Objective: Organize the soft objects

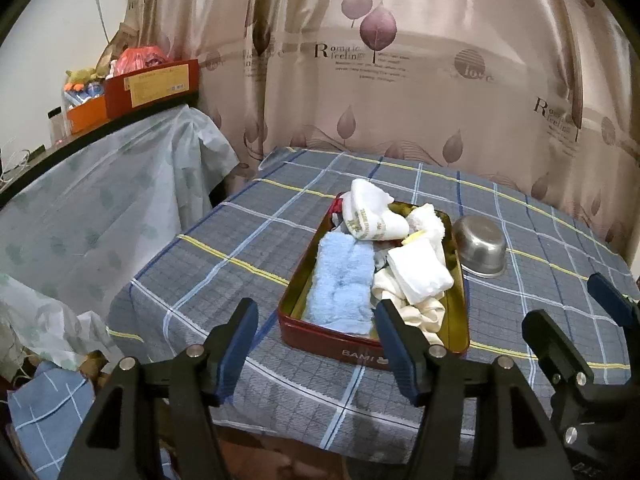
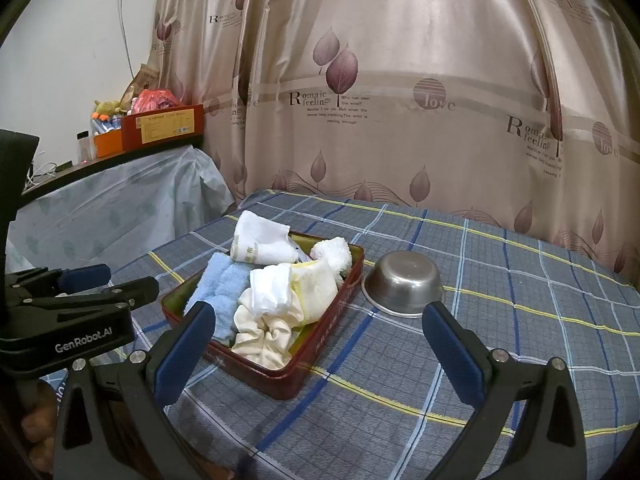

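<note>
Checked cloth (image 1: 200, 280) on a table, curtain (image 1: 400, 80) behind. Red tin (image 1: 340, 344) in the middle, full of soft cloths (image 2: 276, 300), bowl (image 2: 404, 284) just beside. Left gripper (image 1: 316, 340) spread, empty. Right gripper (image 2: 320, 344) spread, empty.

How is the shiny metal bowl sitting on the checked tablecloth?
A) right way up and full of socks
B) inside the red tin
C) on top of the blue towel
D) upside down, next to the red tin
D: the shiny round metal bowl rests mouth down, bottom up, on the blue checked tablecloth, just beside the red rectangular tin of soft cloths.
</note>
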Motion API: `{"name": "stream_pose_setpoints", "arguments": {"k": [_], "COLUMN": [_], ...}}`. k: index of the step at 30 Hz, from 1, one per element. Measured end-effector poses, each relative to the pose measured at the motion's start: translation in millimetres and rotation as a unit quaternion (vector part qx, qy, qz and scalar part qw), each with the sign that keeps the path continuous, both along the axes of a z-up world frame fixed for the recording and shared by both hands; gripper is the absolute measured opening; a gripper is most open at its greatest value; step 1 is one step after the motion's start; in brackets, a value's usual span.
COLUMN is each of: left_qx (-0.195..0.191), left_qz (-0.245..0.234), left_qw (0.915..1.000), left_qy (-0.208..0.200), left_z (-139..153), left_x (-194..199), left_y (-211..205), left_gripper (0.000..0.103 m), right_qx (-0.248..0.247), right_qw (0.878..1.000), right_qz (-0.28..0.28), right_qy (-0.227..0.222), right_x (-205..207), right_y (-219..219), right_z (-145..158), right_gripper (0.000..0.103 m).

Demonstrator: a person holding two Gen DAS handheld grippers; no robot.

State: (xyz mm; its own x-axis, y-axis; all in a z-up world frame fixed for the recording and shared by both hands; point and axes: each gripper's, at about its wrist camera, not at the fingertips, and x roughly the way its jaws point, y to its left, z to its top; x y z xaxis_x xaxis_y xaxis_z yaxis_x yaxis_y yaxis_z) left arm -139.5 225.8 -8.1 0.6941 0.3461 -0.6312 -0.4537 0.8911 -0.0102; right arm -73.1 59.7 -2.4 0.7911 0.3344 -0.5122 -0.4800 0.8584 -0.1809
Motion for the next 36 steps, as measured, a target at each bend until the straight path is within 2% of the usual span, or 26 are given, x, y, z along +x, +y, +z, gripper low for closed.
{"name": "stream_pose_setpoints", "arguments": {"k": [12, 13, 14, 16, 22, 30, 36], "left_qx": [-0.003, -0.003, -0.002, 0.004, -0.016, -0.01, -0.009], "left_qz": [-0.029, -0.031, -0.034, -0.025, -0.025, 0.004, 0.013], "left_qw": [0.9994, 0.9993, 0.9991, 0.9993, 0.9987, 0.9992, 0.9996], "left_qy": [-0.019, -0.022, -0.027, -0.029, -0.041, -0.04, -0.021], "left_z": [9, 10, 12, 15, 18, 16, 9], "left_x": [-5, -5, -6, -8, -11, -12, -7], "left_y": [-8, -9, -10, -11, -6, 1, 0], "left_gripper": [0.063, 0.068, 0.079, 0.083, 0.084, 0.086, 0.088], "right_qx": [-0.002, -0.002, -0.003, -0.004, -0.002, -0.007, -0.012], "right_qw": [1.0, 1.0, 1.0, 1.0, 1.0, 1.0, 1.0], "right_qz": [0.002, 0.003, 0.002, 0.003, 0.004, 0.009, 0.012], "right_qy": [-0.002, -0.002, -0.003, -0.005, -0.008, -0.007, -0.001], "right_x": [-1, -1, -1, -1, -2, -2, 3], "right_y": [-2, -2, -2, -3, -5, -8, -12], "right_z": [0, 0, 0, 1, 3, 6, 4], "right_gripper": [0.103, 0.103, 0.103, 0.103, 0.103, 0.103, 0.103]}}
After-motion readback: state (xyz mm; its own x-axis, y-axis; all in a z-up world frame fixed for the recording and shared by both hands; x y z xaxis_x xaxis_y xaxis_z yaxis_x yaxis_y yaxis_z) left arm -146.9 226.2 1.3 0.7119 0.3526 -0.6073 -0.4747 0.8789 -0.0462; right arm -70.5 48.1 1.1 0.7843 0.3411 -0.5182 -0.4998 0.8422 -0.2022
